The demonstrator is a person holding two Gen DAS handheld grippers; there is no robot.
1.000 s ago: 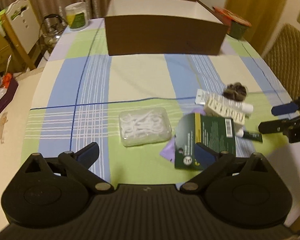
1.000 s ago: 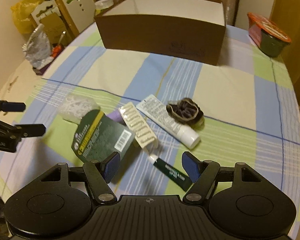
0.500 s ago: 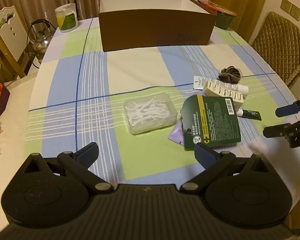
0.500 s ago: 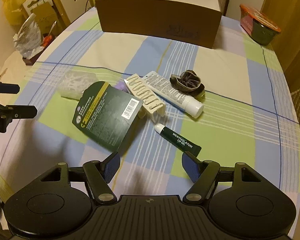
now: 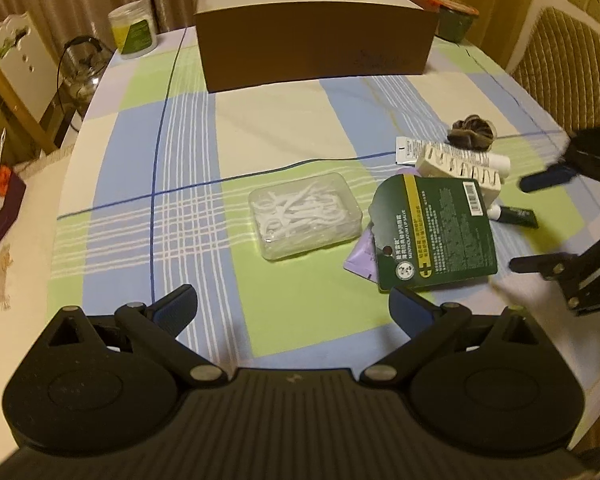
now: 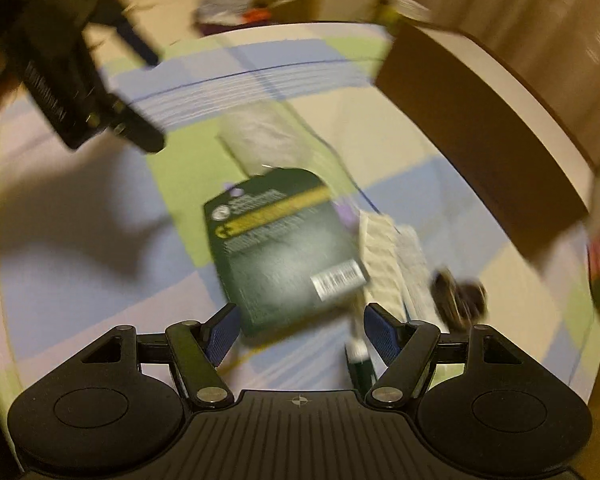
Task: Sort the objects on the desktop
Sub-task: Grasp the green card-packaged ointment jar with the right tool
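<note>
A clear box of floss picks (image 5: 305, 215) lies mid-table. Right of it are a dark green card package (image 5: 434, 232) over a purple sachet (image 5: 360, 256), a white hair clip (image 5: 460, 166), a white tube (image 5: 496, 160), a dark lip gel tube (image 5: 516, 216) and a brown scrunchie (image 5: 472, 132). A brown cardboard box (image 5: 316, 52) stands at the back. My left gripper (image 5: 292, 308) is open and empty near the front edge. My right gripper (image 6: 298, 330) is open, just before the green package (image 6: 284, 248); its view is blurred.
A white jar (image 5: 134, 34) and a glass kettle (image 5: 82, 72) stand at the back left. A red-lidded bowl (image 5: 454, 14) sits behind the box. A woven chair (image 5: 572, 72) is at the right. The checked tablecloth (image 5: 140, 216) covers the round table.
My right gripper has swung sharply left and down toward the green package, blurring its view. My left gripper has drawn slightly closer to the objects. Both stay open.
</note>
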